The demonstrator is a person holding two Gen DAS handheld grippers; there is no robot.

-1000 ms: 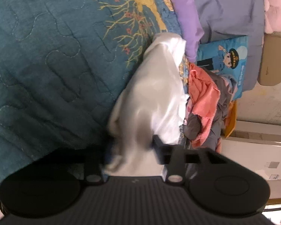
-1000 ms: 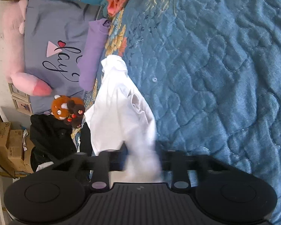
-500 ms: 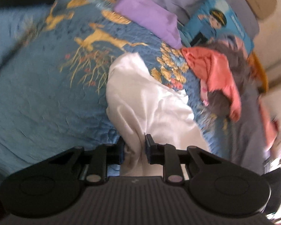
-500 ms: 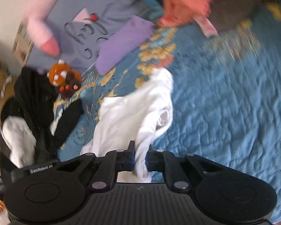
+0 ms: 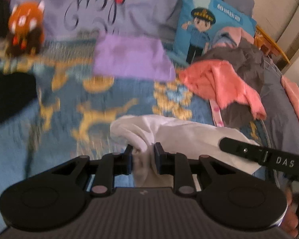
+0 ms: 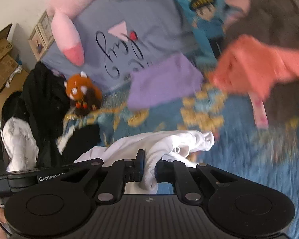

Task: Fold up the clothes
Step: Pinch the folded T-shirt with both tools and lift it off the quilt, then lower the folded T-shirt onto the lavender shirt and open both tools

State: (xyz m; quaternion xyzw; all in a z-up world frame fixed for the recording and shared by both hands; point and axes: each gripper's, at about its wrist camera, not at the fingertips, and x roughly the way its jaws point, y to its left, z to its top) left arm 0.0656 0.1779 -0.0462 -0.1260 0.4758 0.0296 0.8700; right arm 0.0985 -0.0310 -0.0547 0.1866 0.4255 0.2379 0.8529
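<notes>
Nearest the cameras, the left tool (image 5: pixel 143 155) is clamped narrow on a bunched edge of the white garment (image 5: pixel 181 137), and the right tool (image 6: pixel 149 165) pinches another bunch of the same white cloth (image 6: pixel 169 143) between almost shut jaws. The garment hangs between the two tools above the blue quilted bed (image 5: pixel 55 131), crumpled and unspread, so I judge its folding has barely started: it needs to be laid flat or shaken out before any fold is made.

Further back, a purple garment (image 5: pixel 129 57) lies flat and squared near the pillow (image 6: pixel 141 20), apparently already folded. To its side a heap of coral cloth (image 5: pixel 223 85) and grey cloth (image 5: pixel 249 63) lies tangled, seemingly yet to be done. A small orange plush toy (image 6: pixel 79 87) sits by dark clothes (image 6: pixel 43 91) at the bed's edge.
</notes>
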